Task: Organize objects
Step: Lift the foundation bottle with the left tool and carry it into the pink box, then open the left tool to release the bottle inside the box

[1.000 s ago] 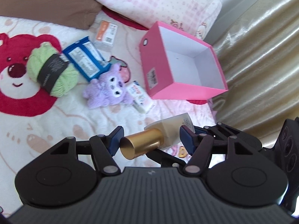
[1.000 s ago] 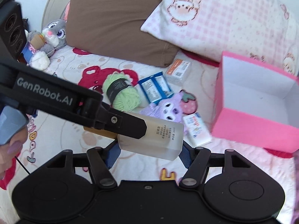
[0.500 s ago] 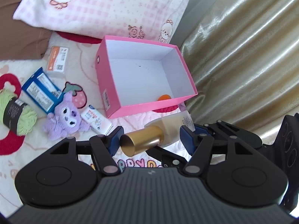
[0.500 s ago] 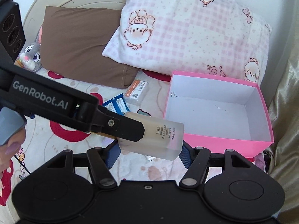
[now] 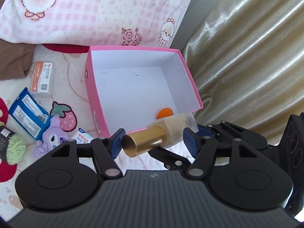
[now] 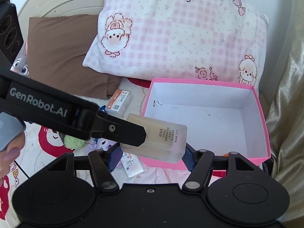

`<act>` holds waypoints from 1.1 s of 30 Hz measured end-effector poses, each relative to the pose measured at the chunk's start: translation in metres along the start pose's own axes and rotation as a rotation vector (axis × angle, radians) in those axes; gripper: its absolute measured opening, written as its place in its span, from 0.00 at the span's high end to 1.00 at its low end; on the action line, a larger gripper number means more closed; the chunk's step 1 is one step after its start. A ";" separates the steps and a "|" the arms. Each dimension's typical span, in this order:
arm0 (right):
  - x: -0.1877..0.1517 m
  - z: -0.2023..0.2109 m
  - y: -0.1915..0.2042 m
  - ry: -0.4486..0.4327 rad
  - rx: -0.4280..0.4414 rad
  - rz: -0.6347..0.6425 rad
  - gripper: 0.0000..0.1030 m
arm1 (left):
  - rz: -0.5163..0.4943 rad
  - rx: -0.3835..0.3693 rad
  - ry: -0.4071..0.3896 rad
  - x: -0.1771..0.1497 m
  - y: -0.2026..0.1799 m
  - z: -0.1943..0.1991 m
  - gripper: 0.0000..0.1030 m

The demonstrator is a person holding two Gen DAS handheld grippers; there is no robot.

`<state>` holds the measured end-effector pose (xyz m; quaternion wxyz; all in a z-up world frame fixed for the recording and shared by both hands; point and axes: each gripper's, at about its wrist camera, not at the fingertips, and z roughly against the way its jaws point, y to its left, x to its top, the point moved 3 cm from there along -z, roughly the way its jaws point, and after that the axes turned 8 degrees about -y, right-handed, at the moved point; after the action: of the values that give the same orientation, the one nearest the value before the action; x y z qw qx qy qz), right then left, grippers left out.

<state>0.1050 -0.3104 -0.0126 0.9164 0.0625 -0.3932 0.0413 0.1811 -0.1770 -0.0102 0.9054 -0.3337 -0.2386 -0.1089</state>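
Note:
Both grippers hold one frosted bottle with a gold cap. In the left wrist view my left gripper (image 5: 153, 141) is shut on the bottle (image 5: 171, 129), gold cap (image 5: 144, 142) toward the camera. In the right wrist view my right gripper (image 6: 151, 153) is shut on the bottle's frosted body (image 6: 163, 138), with the left gripper's black finger (image 6: 121, 131) across it. The bottle hangs just in front of the open pink box (image 5: 95, 102), which also shows in the right wrist view (image 6: 262, 121). A small orange ball (image 5: 165, 112) lies in the box's near corner.
On the bed left of the box lie an orange-labelled packet (image 5: 41, 77), a blue packet (image 5: 28, 114), a purple plush (image 5: 51, 140), green yarn (image 5: 13, 148) and a small white sachet (image 6: 132, 166). A pink check pillow (image 6: 180, 34) and brown pillow (image 6: 60, 53) lie behind. A gold curtain (image 5: 247, 57) hangs at right.
Both grippers have carried the bottle right and forward, toward the pink box. The box's inside and the orange ball have come into view. The grip on the bottle is unchanged.

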 end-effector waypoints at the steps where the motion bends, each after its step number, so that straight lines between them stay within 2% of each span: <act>1: 0.002 -0.003 -0.006 0.006 0.002 0.003 0.32 | 0.000 -0.003 0.001 0.003 -0.001 -0.005 0.37; 11: 0.014 -0.047 -0.067 0.028 -0.012 -0.041 0.32 | 0.052 0.009 -0.005 0.029 -0.004 -0.076 0.37; 19: 0.007 -0.102 -0.107 0.087 -0.029 -0.043 0.32 | 0.181 0.040 0.040 0.039 0.018 -0.147 0.37; 25: -0.009 -0.136 -0.128 0.097 -0.057 -0.016 0.32 | 0.305 0.041 0.069 0.036 0.041 -0.193 0.38; 29: -0.011 -0.154 -0.141 0.137 -0.048 -0.016 0.32 | 0.286 0.070 0.069 0.035 0.044 -0.208 0.39; 33: -0.012 -0.169 -0.142 0.189 -0.109 0.036 0.32 | 0.230 0.091 0.128 0.032 0.043 -0.220 0.41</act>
<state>0.2357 -0.4264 -0.1483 0.9505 0.0012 -0.3078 0.0419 0.3034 -0.2897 -0.1635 0.9394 -0.3100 -0.1454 -0.0145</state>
